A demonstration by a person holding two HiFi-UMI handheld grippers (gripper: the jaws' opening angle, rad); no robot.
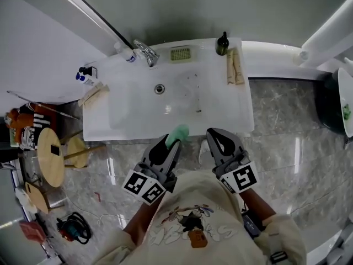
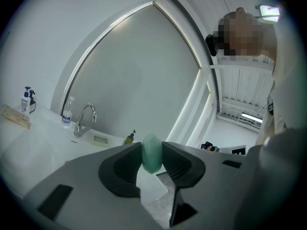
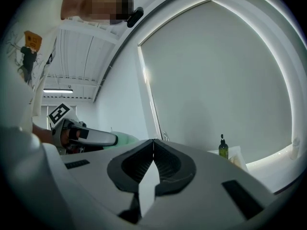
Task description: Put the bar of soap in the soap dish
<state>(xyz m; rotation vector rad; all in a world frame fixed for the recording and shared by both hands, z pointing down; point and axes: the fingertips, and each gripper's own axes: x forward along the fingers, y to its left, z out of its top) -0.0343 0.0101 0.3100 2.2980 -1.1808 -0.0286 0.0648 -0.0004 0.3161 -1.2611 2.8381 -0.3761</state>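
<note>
A pale green bar of soap [image 1: 178, 133] [image 2: 152, 153] is clamped between the jaws of my left gripper [image 1: 174, 139] [image 2: 152, 155], held in the air just in front of the white washbasin's [image 1: 110, 120] near edge. The green slatted soap dish [image 1: 180, 53] [image 2: 100, 139] lies on the back rim of the basin, right of the tap [image 1: 146, 53] [image 2: 84, 117]. My right gripper [image 1: 212, 135] [image 3: 153, 145] hovers beside the left one, jaws shut with nothing between them. In the right gripper view the soap [image 3: 125, 139] shows past the left gripper.
A dark pump bottle [image 1: 222, 43] [image 3: 223, 147] and folded beige cloths [image 1: 235, 68] sit at the basin's back right. A water bottle [image 1: 128, 54] and spray bottle [image 1: 84, 77] stand at the left. A round wooden stool [image 1: 51, 157] is on the floor to the left.
</note>
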